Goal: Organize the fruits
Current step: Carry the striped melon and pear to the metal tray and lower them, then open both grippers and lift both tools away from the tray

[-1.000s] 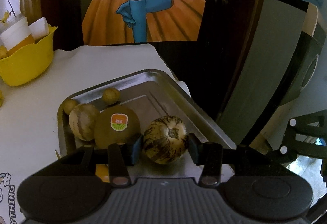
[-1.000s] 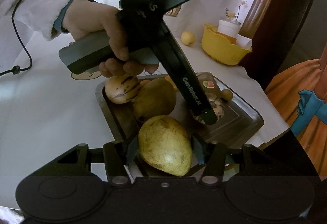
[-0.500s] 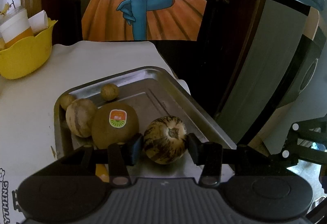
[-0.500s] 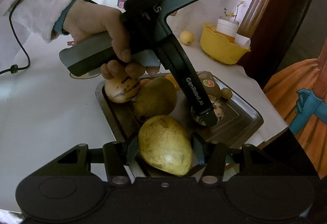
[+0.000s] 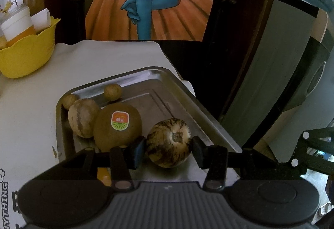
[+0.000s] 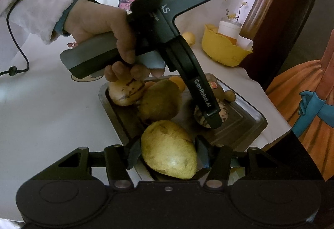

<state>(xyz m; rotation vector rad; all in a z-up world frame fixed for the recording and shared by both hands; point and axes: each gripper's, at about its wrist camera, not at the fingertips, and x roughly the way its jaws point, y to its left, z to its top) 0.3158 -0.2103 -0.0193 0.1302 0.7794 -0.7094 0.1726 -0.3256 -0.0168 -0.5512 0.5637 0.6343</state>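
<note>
I am clamping the striped melon (image 5: 169,143) in my left gripper (image 5: 168,150) over the metal tray (image 5: 187,95); my right gripper (image 6: 167,154) is gripping the yellow mango (image 6: 168,148) above the tray's near edge.

Yellow bowl (image 5: 27,57) holding a white cup (image 5: 17,24).
</note>
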